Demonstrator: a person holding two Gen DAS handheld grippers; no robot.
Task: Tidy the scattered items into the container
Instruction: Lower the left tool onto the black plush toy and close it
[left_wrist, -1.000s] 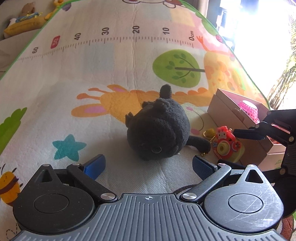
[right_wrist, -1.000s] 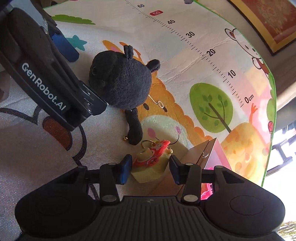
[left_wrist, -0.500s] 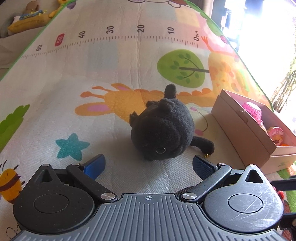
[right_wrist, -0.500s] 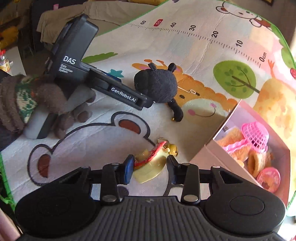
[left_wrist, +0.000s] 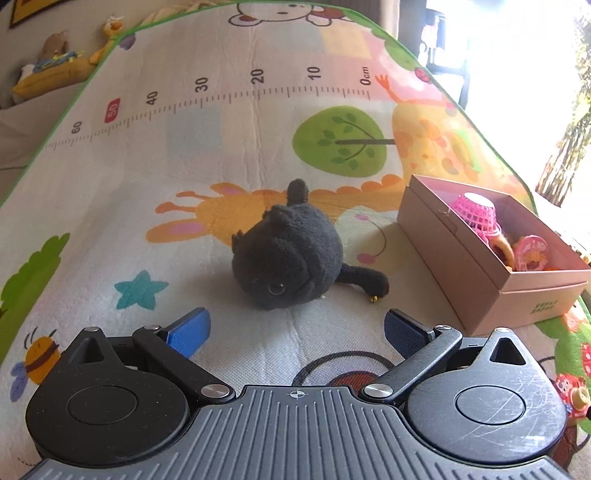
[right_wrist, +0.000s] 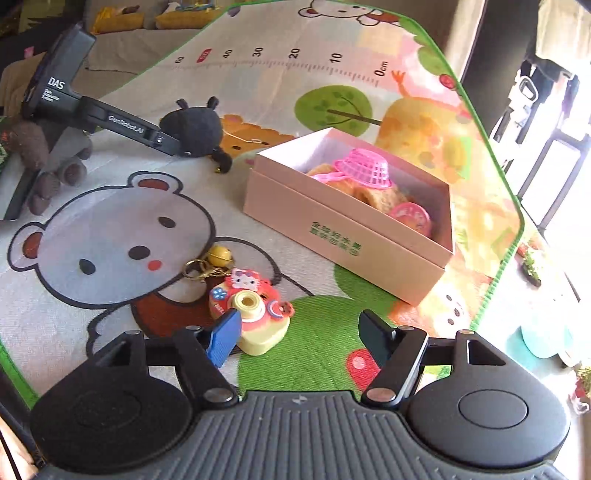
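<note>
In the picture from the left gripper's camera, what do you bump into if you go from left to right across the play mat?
Printed bee → teal star → black plush toy → pink box, with a pink basket inside it.

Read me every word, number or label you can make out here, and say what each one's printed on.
"0cm", "10", "20", "30", "40", "50", "60": ruler on the play mat.
"DAS": body of the left tongs.
"GenRobot.AI": arm of the same tongs.
Green print on the box: too blurred to read.
</note>
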